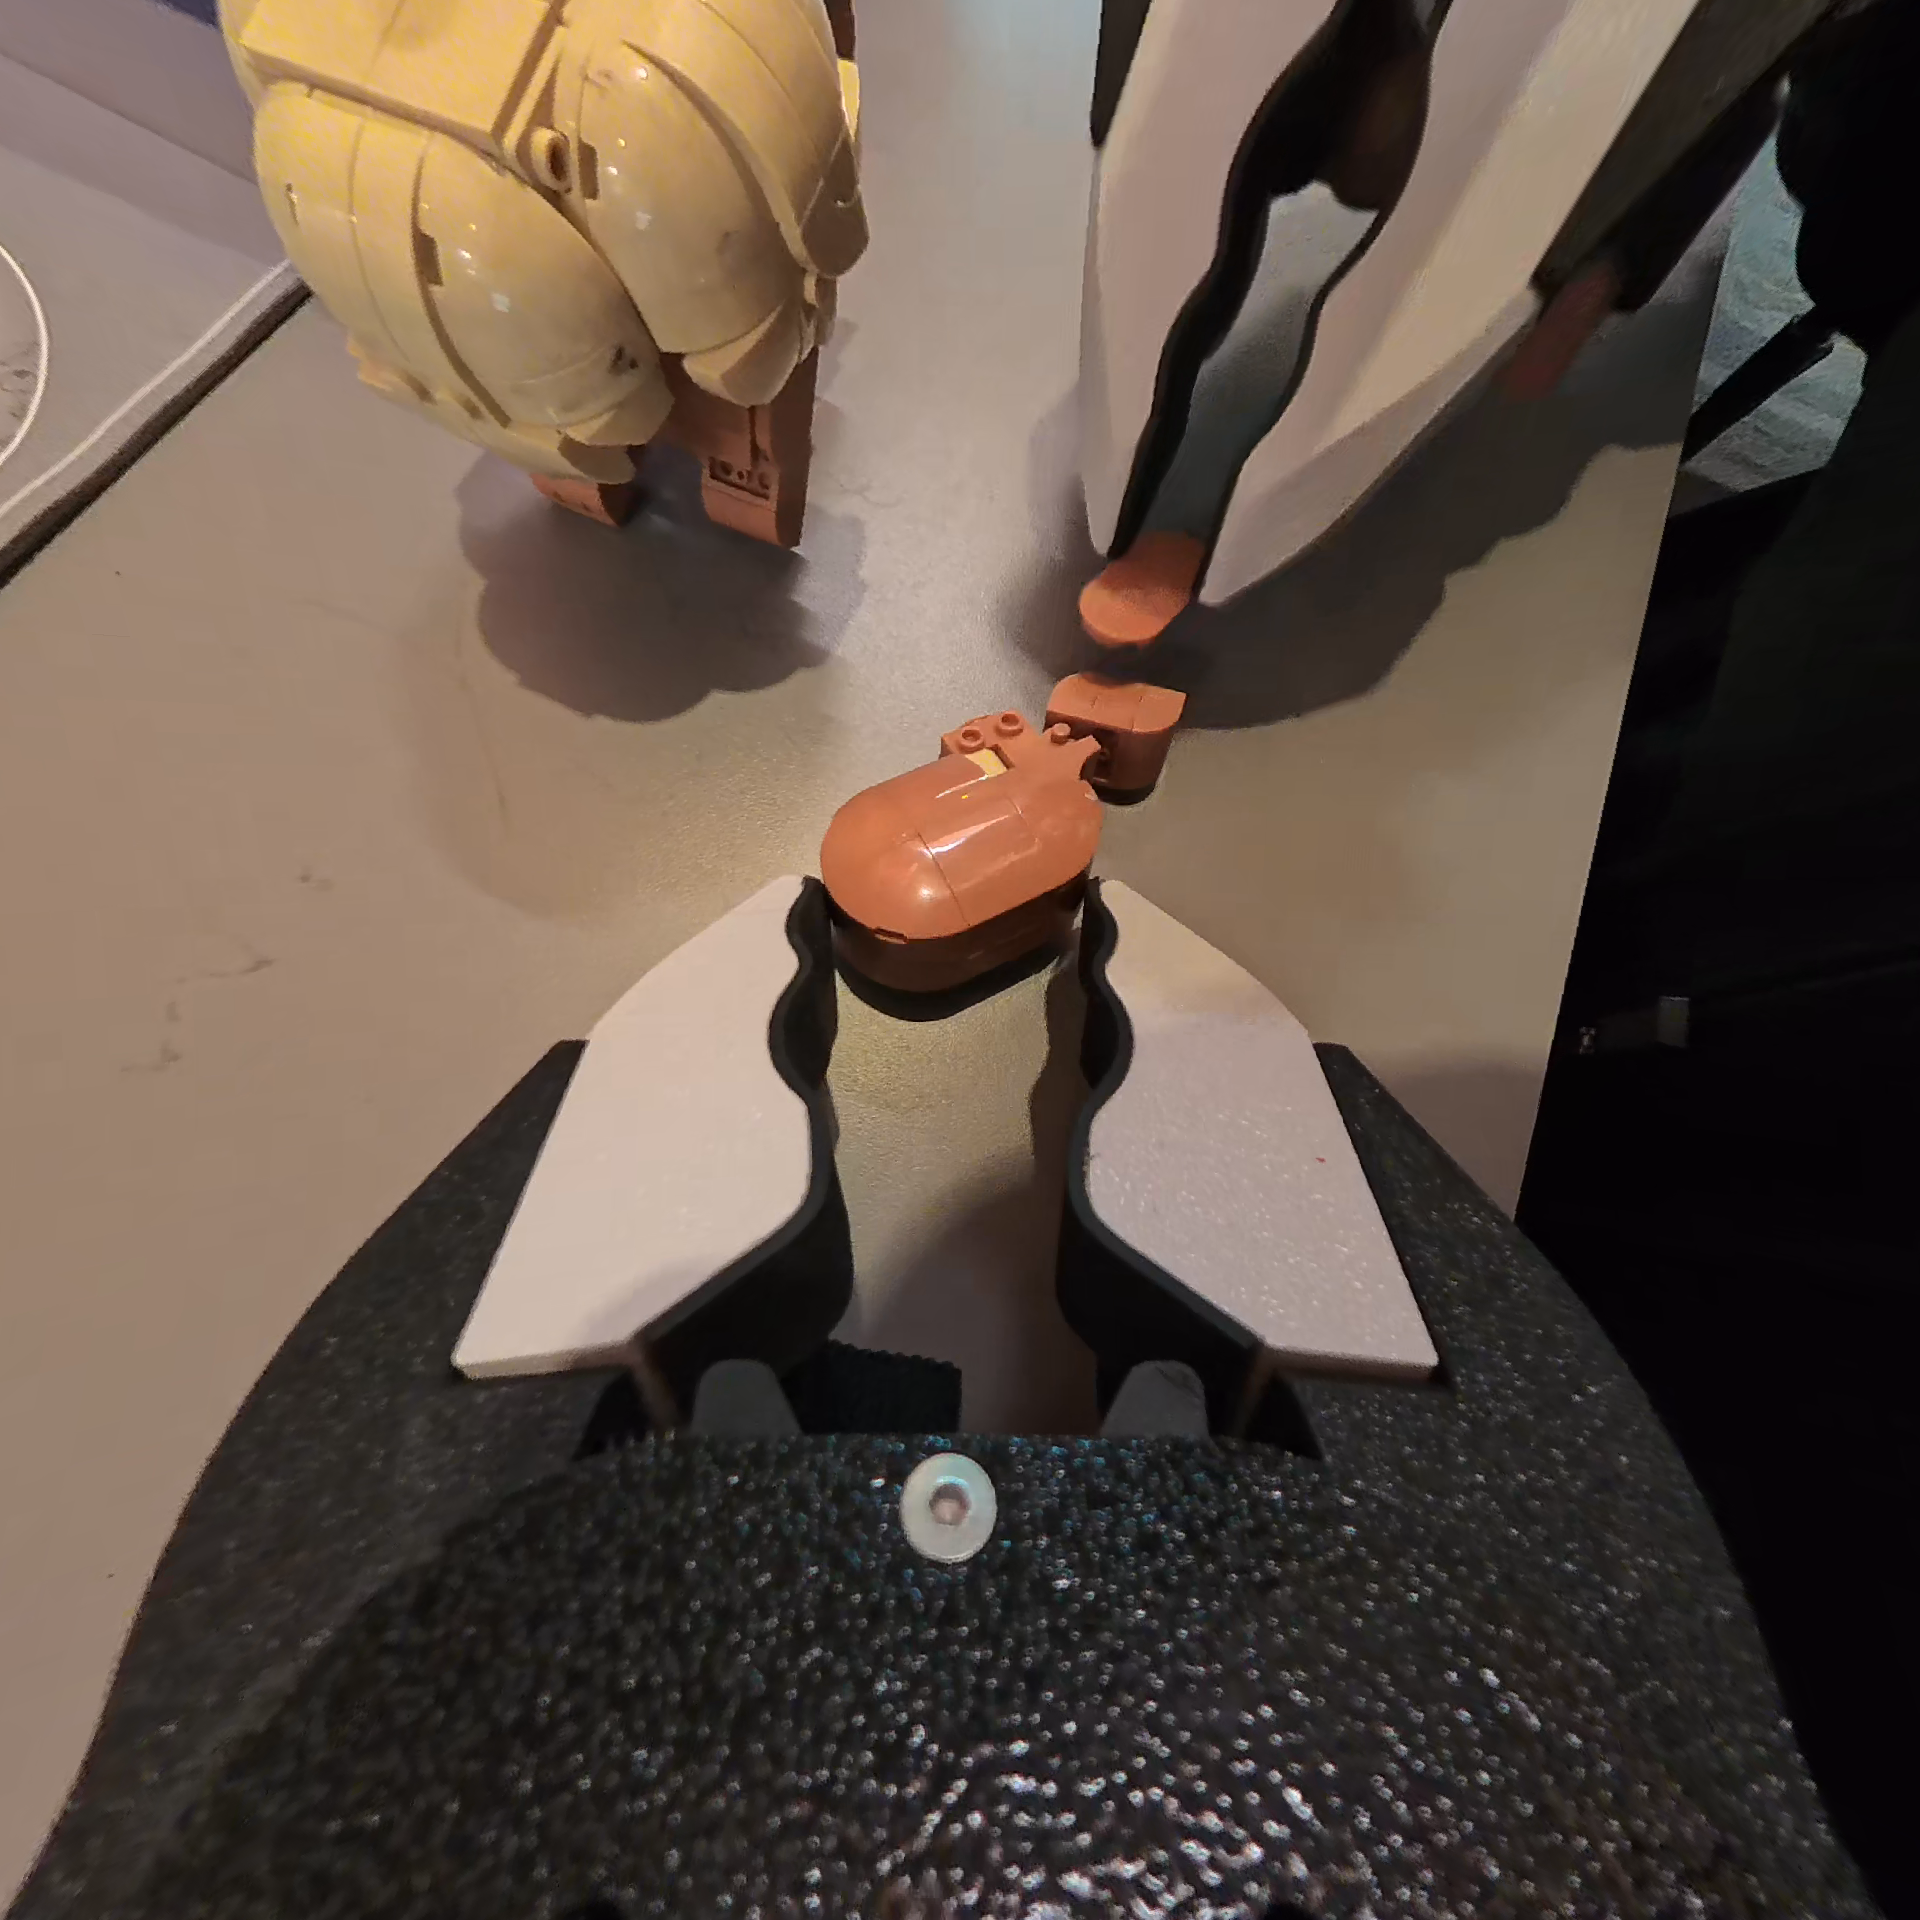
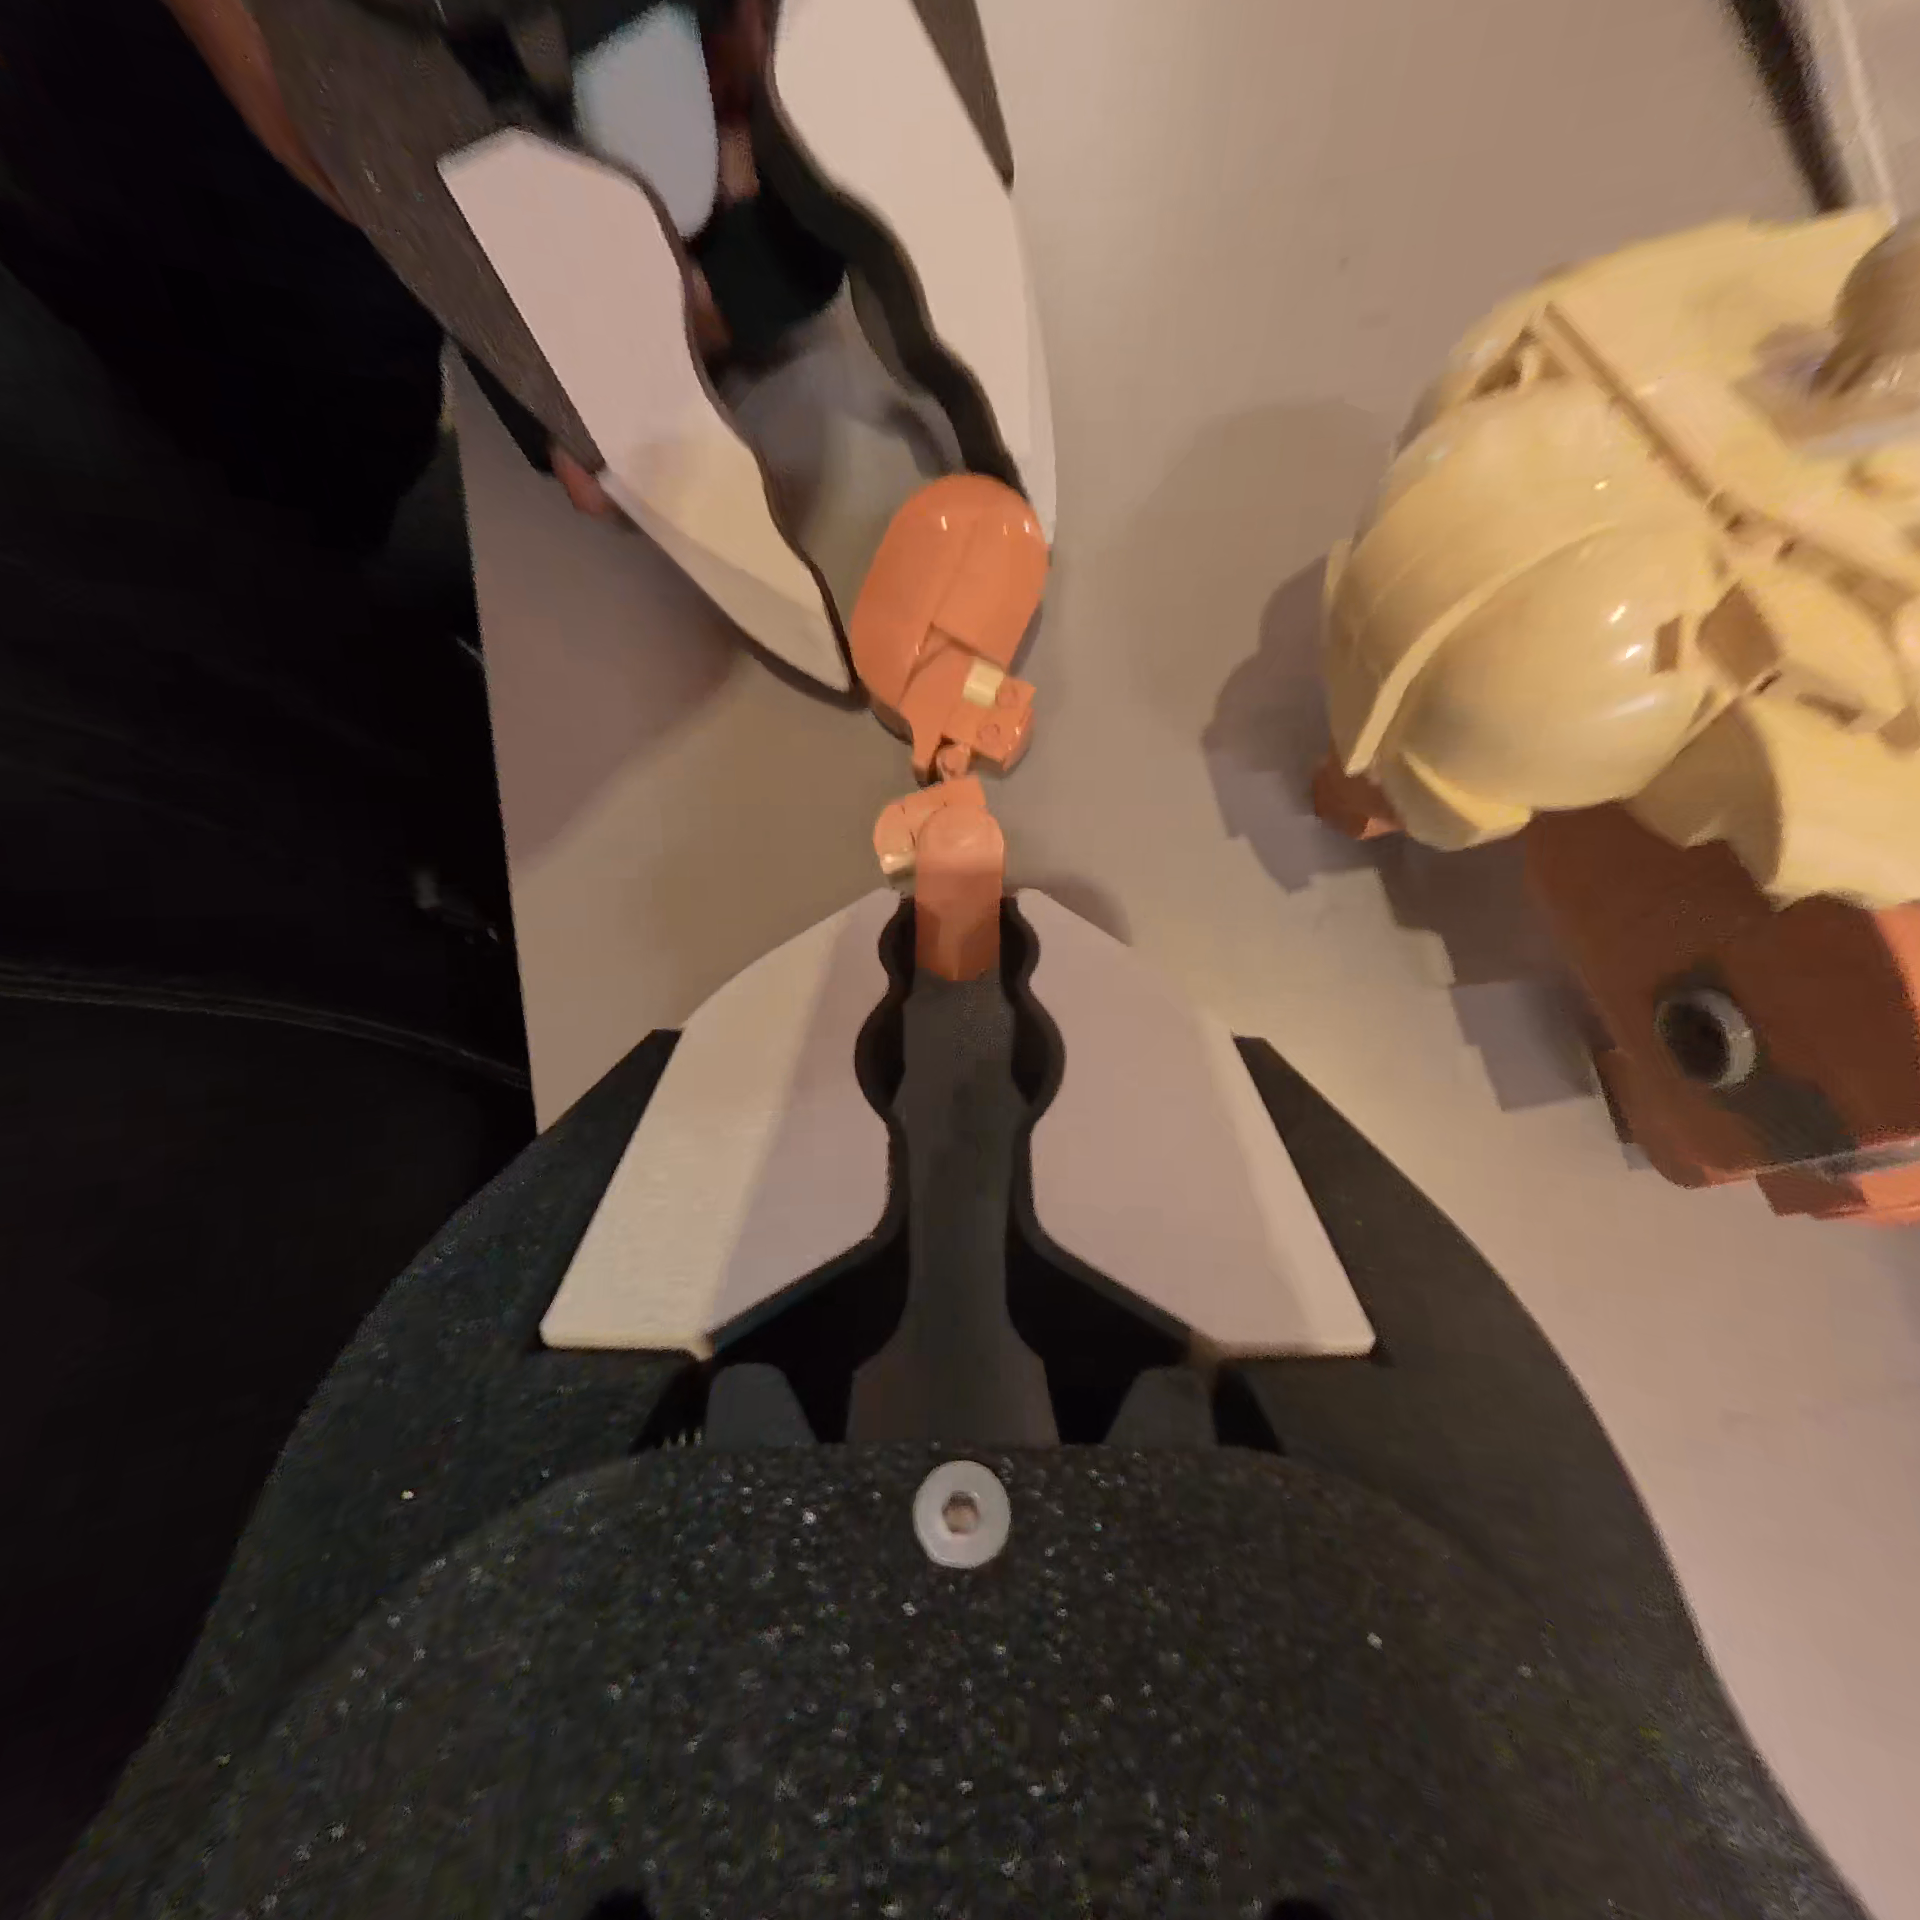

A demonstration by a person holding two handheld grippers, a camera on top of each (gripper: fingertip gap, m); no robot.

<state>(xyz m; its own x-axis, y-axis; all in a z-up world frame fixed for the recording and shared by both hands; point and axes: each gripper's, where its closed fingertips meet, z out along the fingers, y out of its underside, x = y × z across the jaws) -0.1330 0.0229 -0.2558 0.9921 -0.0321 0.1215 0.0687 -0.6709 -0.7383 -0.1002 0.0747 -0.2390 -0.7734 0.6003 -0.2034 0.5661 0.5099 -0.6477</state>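
My left gripper (image 1: 954,914) is shut on a rounded brown brick-built piece (image 1: 961,852) that rests on the grey table (image 1: 312,831). Both pads press its sides. A small brown block (image 1: 1117,722) hangs on a hinge at its far end. My right gripper (image 2: 958,925) is shut on a small flat brown brick (image 2: 956,894), and its rounded tip sits just above that block (image 2: 920,831). The right wrist view shows the left gripper (image 2: 940,613) clasping the rounded piece (image 2: 945,582). The left wrist view shows the right gripper (image 1: 1153,582) coming down from the upper right with the flat brick (image 1: 1127,603).
A large cream brick-built figure (image 1: 551,208) with brown feet stands on the table behind and to the left; the right wrist view (image 2: 1610,644) has it on the right. The table edge (image 1: 1621,831) runs close by, dark beyond it. A grey mat with a white cord (image 1: 104,364) lies far left. The grippers' ends are close to 7 cm from one another.
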